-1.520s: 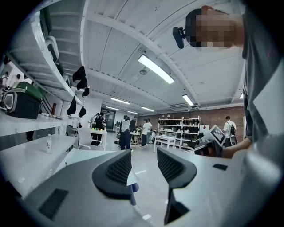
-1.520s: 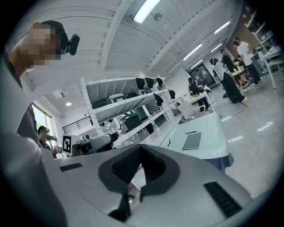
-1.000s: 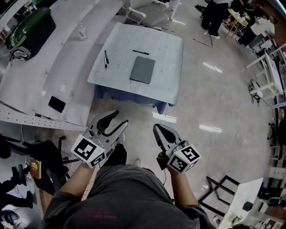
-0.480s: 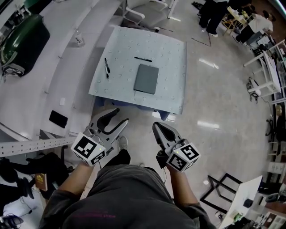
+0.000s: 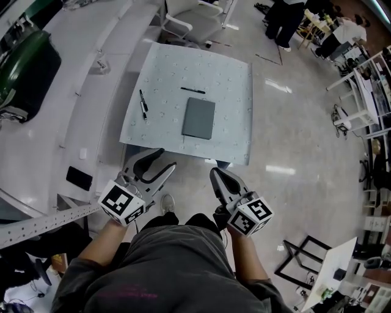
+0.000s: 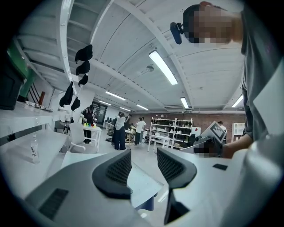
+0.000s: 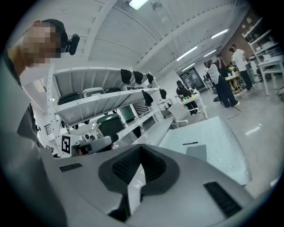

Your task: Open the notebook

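A closed grey notebook (image 5: 199, 118) lies flat near the middle of a low pale table (image 5: 232, 140); it also shows as a grey slab (image 7: 197, 152) in the right gripper view. My left gripper (image 5: 160, 161) hangs in front of the table's near edge, jaws apart and empty (image 6: 140, 166). My right gripper (image 5: 220, 177) is beside it, jaws closed together on nothing (image 7: 140, 162). Both are well short of the notebook.
Two black pens lie on the table: one (image 5: 192, 90) beyond the notebook, one (image 5: 143, 104) to its left. A long white bench (image 5: 67, 92) runs on the left with a dark green case (image 5: 27, 67). A white chair (image 5: 189, 18) stands behind the table. People stand far off.
The table and notebook have slid nearer and more central in the head view as the person steps forward. Both grippers keep their pose and jaw states.
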Tool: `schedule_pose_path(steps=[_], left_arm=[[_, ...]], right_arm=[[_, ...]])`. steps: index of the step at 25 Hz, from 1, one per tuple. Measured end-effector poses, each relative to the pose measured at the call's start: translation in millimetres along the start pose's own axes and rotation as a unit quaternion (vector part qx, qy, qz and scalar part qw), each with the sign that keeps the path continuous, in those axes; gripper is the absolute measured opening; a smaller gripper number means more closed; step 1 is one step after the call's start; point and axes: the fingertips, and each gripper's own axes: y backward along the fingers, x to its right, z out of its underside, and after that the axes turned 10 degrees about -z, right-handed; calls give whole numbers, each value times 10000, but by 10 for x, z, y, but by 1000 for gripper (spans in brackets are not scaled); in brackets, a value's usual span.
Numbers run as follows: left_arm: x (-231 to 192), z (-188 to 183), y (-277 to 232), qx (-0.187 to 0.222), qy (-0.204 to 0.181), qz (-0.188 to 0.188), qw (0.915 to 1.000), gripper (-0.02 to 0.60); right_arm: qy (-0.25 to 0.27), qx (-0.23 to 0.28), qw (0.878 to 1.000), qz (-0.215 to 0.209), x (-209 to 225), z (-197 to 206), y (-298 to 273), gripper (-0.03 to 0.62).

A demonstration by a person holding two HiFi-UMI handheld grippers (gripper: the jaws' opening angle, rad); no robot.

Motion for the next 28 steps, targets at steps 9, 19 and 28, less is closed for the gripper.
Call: schedule_pose_path(steps=[9,19,28], left_arm=[[-164,-60,-290,-22,4,107,9999,182],[-309,-10,-831,-183,-28,-31,9998,181],[-380,35,-1585,-405,-79,-298,9987,181]], right_arm=[[-51,59,9999,101,253,-119,-157,3],[-177,25,9998,29,830,-296,-306,3],[-289,-179,9993,-167,1607,-596,-412,3]])
